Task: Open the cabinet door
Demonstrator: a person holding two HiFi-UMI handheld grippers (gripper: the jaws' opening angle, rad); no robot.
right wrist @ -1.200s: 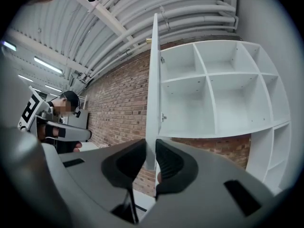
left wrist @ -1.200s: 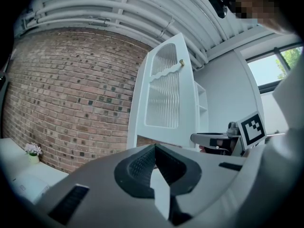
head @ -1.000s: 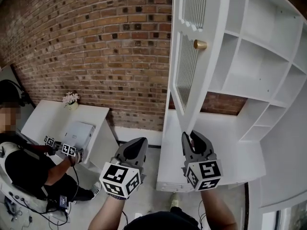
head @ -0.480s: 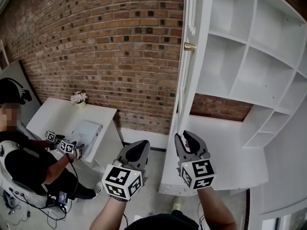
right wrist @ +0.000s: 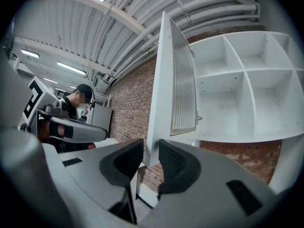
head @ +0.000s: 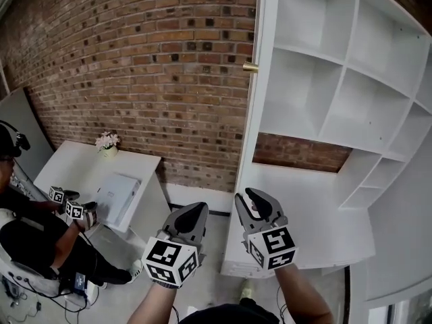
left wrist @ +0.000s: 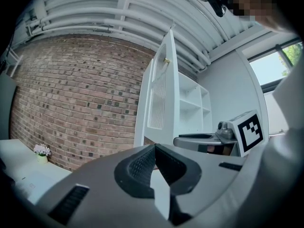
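The white cabinet door [head: 258, 93] with its brass knob [head: 250, 67] stands swung out, edge-on in the head view, baring the empty white shelves [head: 337, 86]. My right gripper [head: 244, 194] is level at the door's lower corner; its jaws are opening, and the door's bottom edge [right wrist: 152, 141] shows in the gap between them, clear of the pads. My left gripper [head: 200, 209] hovers just left of it, jaws shut on nothing. The left gripper view shows the door [left wrist: 161, 94] ahead and the right gripper [left wrist: 204, 139] beside it.
A brick wall [head: 135, 66] runs behind. At the left a seated person [head: 27, 235] holds two grippers by a white table [head: 74, 164] bearing a flower pot [head: 104, 141] and a white box [head: 118, 193]. The cabinet's lower counter [head: 304, 208] juts out at the right.
The door has swung further open, from showing its slatted face to edge-on. My right gripper moved left along with its lower corner; the left gripper drifted slightly.
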